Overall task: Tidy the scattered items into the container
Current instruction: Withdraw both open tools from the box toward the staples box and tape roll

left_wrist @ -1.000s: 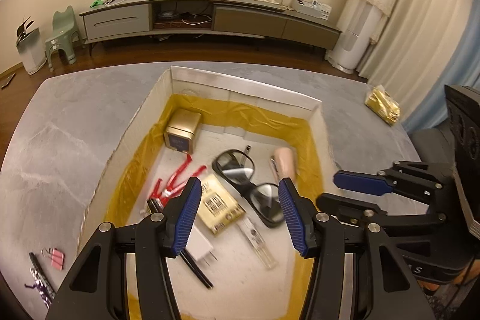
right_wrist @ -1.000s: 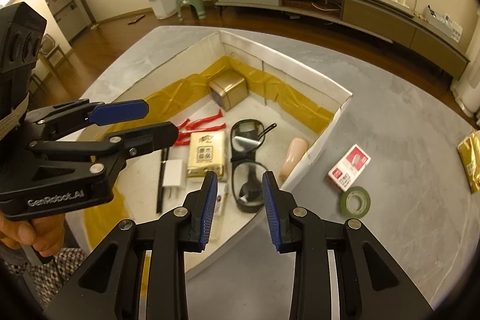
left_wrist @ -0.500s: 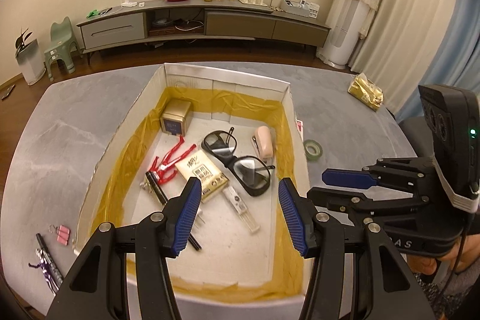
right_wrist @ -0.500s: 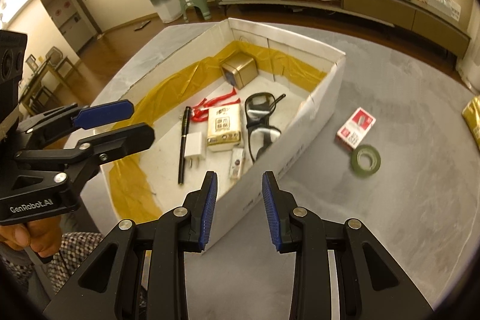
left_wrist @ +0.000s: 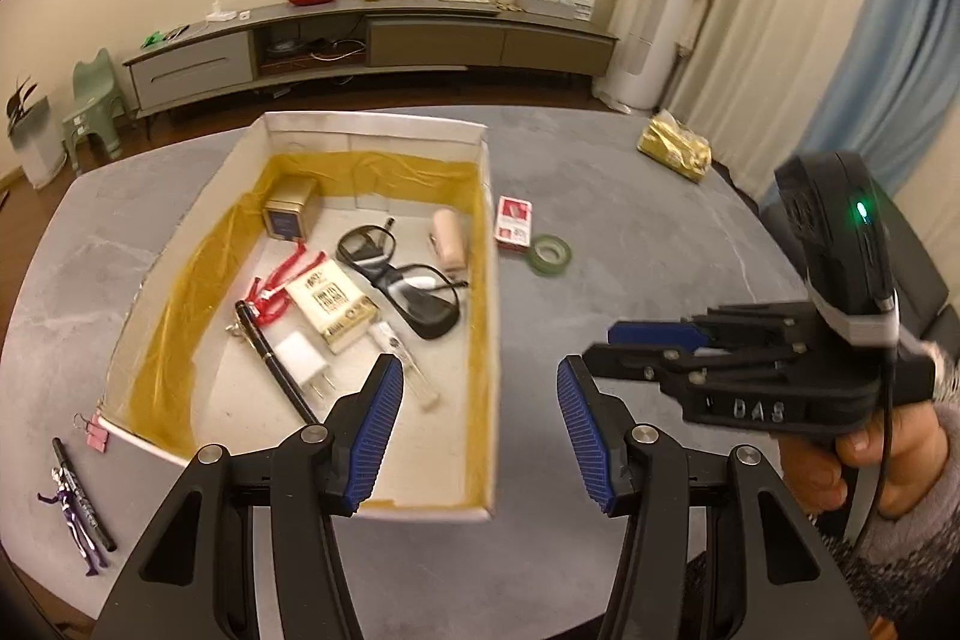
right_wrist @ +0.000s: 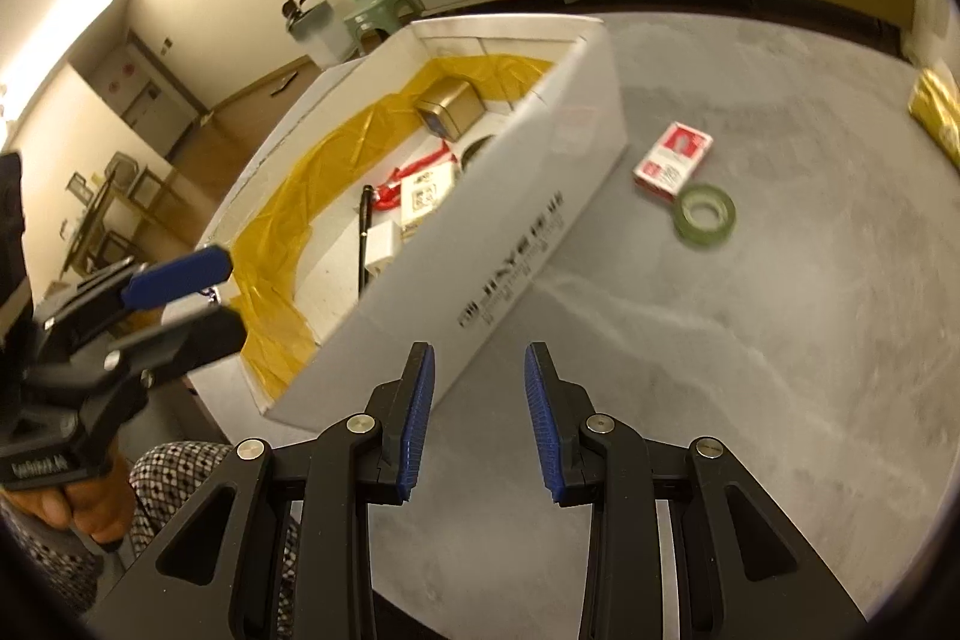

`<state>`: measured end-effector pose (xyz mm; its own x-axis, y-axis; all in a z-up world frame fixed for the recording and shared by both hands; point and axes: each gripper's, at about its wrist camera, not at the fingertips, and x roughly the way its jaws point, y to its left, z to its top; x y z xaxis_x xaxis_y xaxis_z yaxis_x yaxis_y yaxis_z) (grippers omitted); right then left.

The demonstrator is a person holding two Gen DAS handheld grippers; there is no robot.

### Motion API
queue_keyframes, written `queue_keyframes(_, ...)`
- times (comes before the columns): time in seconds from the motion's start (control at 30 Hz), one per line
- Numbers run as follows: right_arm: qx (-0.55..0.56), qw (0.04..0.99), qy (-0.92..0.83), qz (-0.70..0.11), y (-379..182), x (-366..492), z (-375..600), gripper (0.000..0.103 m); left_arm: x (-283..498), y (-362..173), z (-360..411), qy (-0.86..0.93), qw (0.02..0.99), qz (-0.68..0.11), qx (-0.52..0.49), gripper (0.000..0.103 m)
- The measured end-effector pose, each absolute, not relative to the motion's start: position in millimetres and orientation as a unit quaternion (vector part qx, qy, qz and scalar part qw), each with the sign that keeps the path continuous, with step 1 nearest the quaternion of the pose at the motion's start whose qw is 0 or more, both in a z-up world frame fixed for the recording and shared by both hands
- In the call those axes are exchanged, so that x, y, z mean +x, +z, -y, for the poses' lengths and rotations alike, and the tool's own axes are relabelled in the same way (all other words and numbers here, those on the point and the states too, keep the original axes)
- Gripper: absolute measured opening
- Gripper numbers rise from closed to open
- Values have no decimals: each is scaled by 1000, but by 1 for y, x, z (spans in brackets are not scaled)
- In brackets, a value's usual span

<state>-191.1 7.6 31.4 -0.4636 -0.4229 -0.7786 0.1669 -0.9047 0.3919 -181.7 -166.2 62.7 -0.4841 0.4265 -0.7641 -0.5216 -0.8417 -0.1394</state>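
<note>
Both the left gripper point(left_wrist: 474, 427) and the right gripper point(right_wrist: 475, 421) hovered with jaws apart and nothing in them; the box point(left_wrist: 489, 340) on the counter point(left_wrist: 660, 280) already held glasses point(left_wrist: 399, 274), a charger point(left_wrist: 300, 355) and other bits. Left outside, by my reading, were the purple figure point(left_wrist: 75, 514), the pink clip point(left_wrist: 96, 436), the green tape roll point(right_wrist: 707, 218), the red pack point(right_wrist: 673, 160) and, farthest, the gold packet point(left_wrist: 675, 147).

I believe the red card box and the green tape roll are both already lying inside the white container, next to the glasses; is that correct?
Not quite: the red card box and green tape roll lie outside the white container, on the grey table beside its right wall. The glasses are inside. The left wrist view shows this.
</note>
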Motion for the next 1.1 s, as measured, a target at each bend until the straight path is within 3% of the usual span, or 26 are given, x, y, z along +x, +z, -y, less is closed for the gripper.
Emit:
queue_keyframes(0.57, 456, 196, -867, 33, 45, -154, 30, 37, -141, 62, 176, 873, 237, -71, -419, 55)
queue_keyframes(1.1, 465, 200, -860, 61, 31, -131, 14, 37, -126, 57, 165, 869, 241, -69, -426, 56)
